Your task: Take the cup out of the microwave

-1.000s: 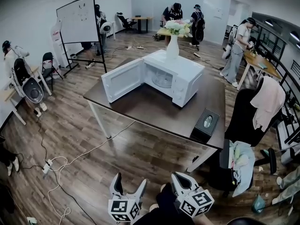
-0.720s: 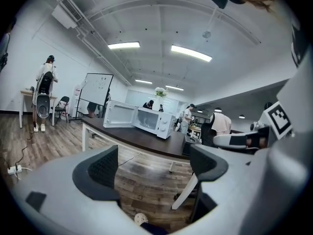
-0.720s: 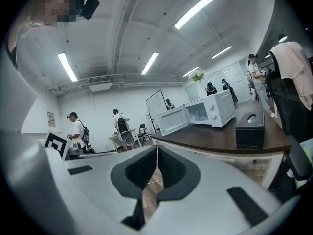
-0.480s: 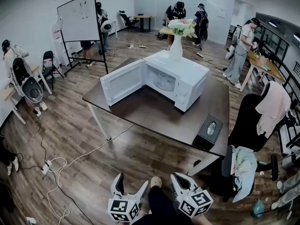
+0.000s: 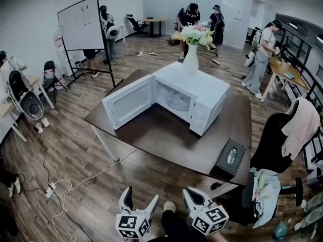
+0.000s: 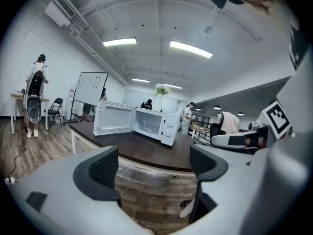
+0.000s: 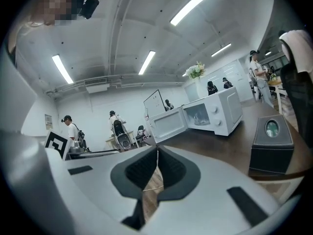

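A white microwave (image 5: 194, 92) stands on a dark brown table (image 5: 156, 137), its door (image 5: 128, 101) swung open to the left. Inside the cavity I make out something pale and clear (image 5: 177, 99), likely the cup on the turntable; its shape is hard to tell. The microwave (image 6: 157, 124) also shows in the left gripper view, and in the right gripper view the microwave (image 7: 215, 114) is far ahead. My left gripper (image 5: 141, 195) is open and empty, low over the floor, well short of the table. My right gripper (image 5: 191, 193) hangs beside it, shut on nothing.
A black tissue box (image 5: 229, 158) sits at the table's near right corner. A white vase of flowers (image 5: 191, 54) stands at the microwave's far side. Office chairs draped with cloth (image 5: 287, 135) crowd the right. Cables (image 5: 63, 188) lie on the floor at left. A whiteboard (image 5: 82, 26) and several people are further off.
The head view has drawn nearer to the table, so the microwave and the tissue box look larger and lower. Both grippers keep their places and states.
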